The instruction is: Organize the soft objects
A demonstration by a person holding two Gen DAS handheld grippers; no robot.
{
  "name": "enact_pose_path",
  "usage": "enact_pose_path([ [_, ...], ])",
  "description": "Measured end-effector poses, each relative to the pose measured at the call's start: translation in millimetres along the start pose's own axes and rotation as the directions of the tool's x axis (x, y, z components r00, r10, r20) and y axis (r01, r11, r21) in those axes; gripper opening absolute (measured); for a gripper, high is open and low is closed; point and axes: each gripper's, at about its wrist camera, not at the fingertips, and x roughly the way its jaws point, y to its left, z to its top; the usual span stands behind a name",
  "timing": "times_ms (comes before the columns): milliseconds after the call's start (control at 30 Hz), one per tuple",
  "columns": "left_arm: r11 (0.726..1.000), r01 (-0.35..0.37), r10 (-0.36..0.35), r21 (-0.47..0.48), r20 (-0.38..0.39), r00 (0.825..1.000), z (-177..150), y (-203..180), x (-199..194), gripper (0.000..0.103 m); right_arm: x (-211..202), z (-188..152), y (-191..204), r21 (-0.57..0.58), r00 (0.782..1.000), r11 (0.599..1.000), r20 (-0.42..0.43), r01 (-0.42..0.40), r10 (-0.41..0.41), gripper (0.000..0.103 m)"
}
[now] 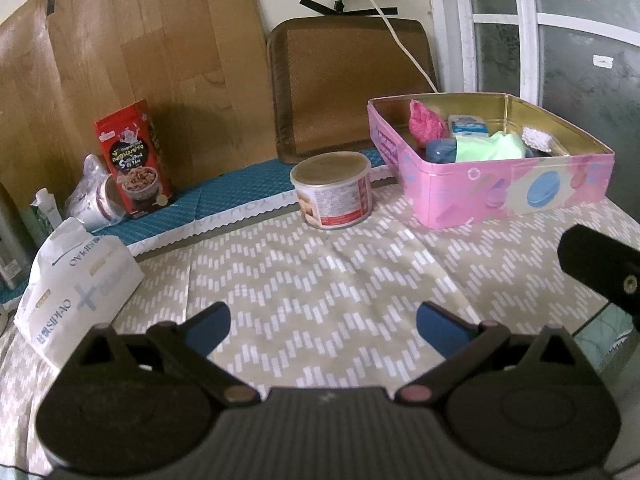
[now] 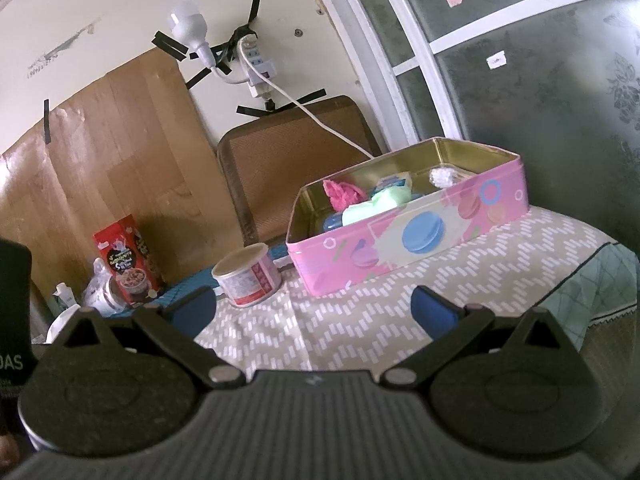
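Note:
A pink tin box (image 1: 516,192) (image 2: 400,248) stands open at the back right of the table. Inside it lie a pink fuzzy piece (image 1: 426,122) (image 2: 342,194), a light green cloth (image 1: 490,146) (image 2: 374,204), a blue item (image 1: 440,150), a small tissue pack (image 1: 468,124) and a white knobbly thing (image 1: 536,138) (image 2: 442,176). My left gripper (image 1: 324,326) hovers open over the patterned cloth, well short of the box, nothing between its blue fingers. My right gripper (image 2: 314,308) is open and empty too, in front of the box.
A round can (image 1: 332,190) (image 2: 246,278) stands left of the box. A white tissue pack (image 1: 76,288) lies at the left. A red snack carton (image 1: 134,160) (image 2: 128,264) and a bagged cup (image 1: 96,196) stand by the wooden panel. The table edge (image 2: 600,268) drops off right.

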Motion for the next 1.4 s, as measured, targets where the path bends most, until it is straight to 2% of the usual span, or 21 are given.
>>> enact_pose_path([
  [1400,0.999,0.034,-0.034,0.025,0.013,0.999,-3,-6,-11,0.103,-6,0,0,0.002,1.0,1.0,0.02,0.003,-0.003,0.103],
])
